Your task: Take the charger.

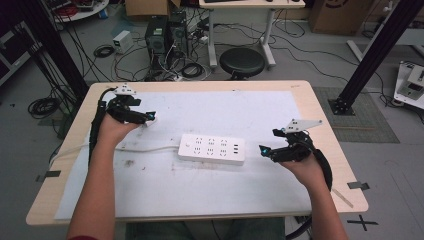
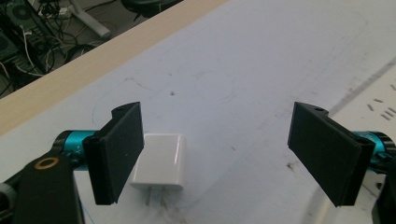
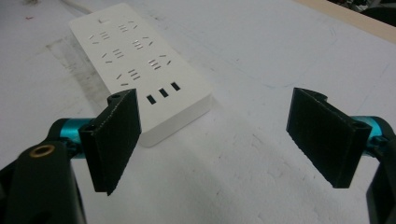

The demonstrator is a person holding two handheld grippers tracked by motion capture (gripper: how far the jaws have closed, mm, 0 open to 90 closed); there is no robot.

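Note:
A white power strip (image 1: 212,148) lies in the middle of the white mat, its cord running off to the left; the right gripper view shows its near end (image 3: 140,65) with three USB slots. A small white plug adapter (image 2: 159,161) lies flat on the mat, prongs toward the camera, right beside the left jaw of my left gripper (image 2: 217,151). That gripper (image 1: 149,118) is open at the mat's left. My right gripper (image 1: 270,142) is open just right of the strip, with nothing between its jaws (image 3: 215,140).
The mat (image 1: 250,107) covers most of the wooden table (image 1: 325,145). Beyond the far edge are a black stool (image 1: 242,62), computer towers and loose cables on the floor. A black frame post (image 1: 372,50) stands at the right.

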